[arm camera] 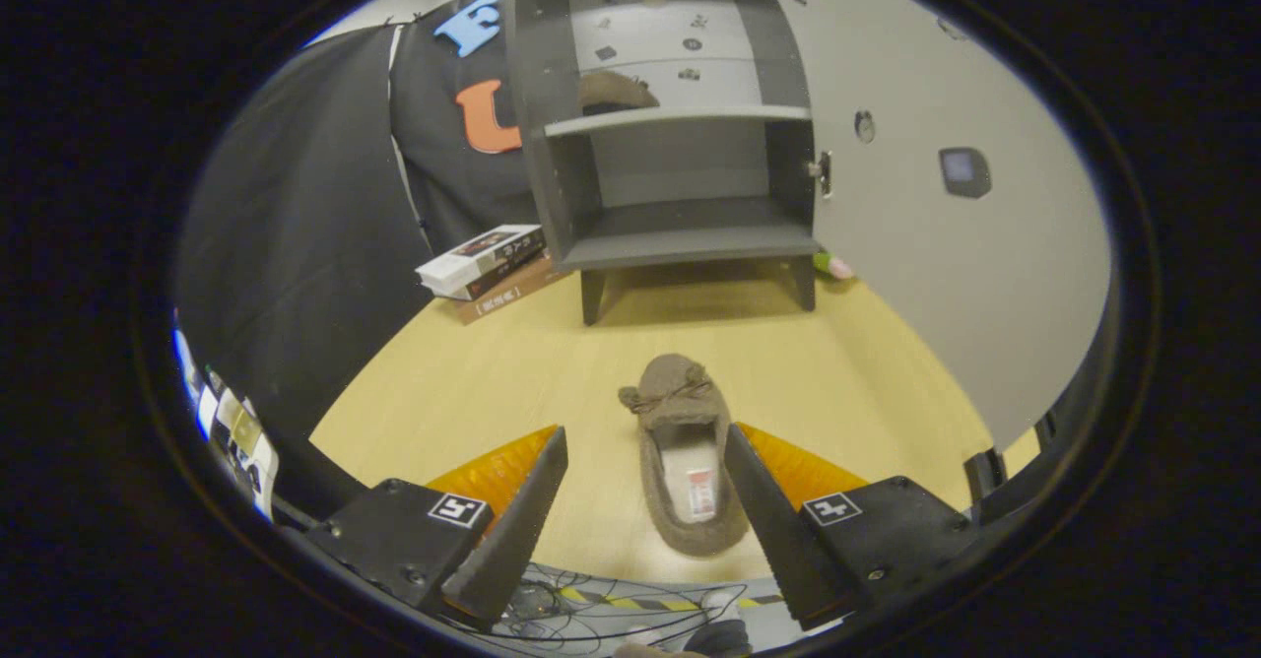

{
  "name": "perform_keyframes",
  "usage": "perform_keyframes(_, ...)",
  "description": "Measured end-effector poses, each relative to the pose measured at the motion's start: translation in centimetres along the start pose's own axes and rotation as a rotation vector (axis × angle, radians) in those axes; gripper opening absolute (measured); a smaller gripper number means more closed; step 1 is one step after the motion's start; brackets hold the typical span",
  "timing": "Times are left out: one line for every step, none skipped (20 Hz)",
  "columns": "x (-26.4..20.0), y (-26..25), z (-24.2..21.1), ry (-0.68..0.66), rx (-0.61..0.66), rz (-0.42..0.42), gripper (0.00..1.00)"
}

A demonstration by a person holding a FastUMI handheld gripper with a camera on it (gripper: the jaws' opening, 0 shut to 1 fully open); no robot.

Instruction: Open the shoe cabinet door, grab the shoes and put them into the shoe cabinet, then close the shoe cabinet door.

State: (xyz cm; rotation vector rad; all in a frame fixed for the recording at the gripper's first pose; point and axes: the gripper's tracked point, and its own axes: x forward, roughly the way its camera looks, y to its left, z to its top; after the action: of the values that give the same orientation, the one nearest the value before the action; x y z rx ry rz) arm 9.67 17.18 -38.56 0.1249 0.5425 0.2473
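Already the shoe cabinet (680,146) is standing with its door (946,244) open and one shoe (616,92) shelved, while the gripper (645,441), fingers wide, is straddling the second shoe (685,441) on the table (473,382).

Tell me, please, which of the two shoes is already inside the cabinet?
The shoe on the upper shelf is inside the cabinet. The other shoe lies on the floor between the open hand-held gripper fingers.

My gripper (645,451) points forward and tilts downward, its two fingers spread wide apart. Neither finger presses on anything. The left fingertip (554,451) and the right fingertip (737,446) sit level with each other, angled slightly inward, with a broad gap open between them.
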Motion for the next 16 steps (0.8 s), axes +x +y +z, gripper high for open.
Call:
perform_keyframes(1.3, 0.0, -0.8, 0.022, 0.01, 0.001, 1.0)
perform_keyframes(2.6, 0.1, -1.2, 0.036, 0.024, 0.005, 1.0)
perform_keyframes(3.7, 0.4, -1.6, 0.063, 0.04, 0.013, 1.0)
perform_keyframes(4.7, 0.5, -2.0, 0.075, 0.057, 0.02, 1.0)
perform_keyframes(5.9, 0.6, -2.0, 0.086, 0.066, 0.018, 1.0)
perform_keyframes(7.0, 0.7, -2.0, 0.101, 0.079, 0.019, 1.0)
perform_keyframes(8.0, 1.0, -2.0, 0.12, 0.101, 0.025, 1.0)
perform_keyframes(8.9, 1.0, -2.0, 0.131, 0.11, 0.027, 1.0)
perform_keyframes(9.8, 1.0, -1.6, 0.125, 0.105, 0.018, 1.0)
perform_keyframes(10.7, 0.9, -1.2, 0.122, 0.094, 0.011, 1.0)
perform_keyframes(11.4, 0.8, -0.9, 0.128, 0.099, 0.01, 0.99)
perform_keyframes(12.0, 0.8, -0.9, 0.136, 0.112, 0.007, 0.99)
perform_keyframes(12.4, 0.5, -0.8, 0.145, 0.124, 0.003, 0.97)
perform_keyframes(12.8, 0.2, -1.0, 0.153, 0.138, 0.0, 0.9)
perform_keyframes(13.2, -0.3, -1.0, 0.159, 0.151, -0.011, 0.83)
perform_keyframes(13.5, -0.9, -1.1, 0.164, 0.162, -0.023, 0.71)
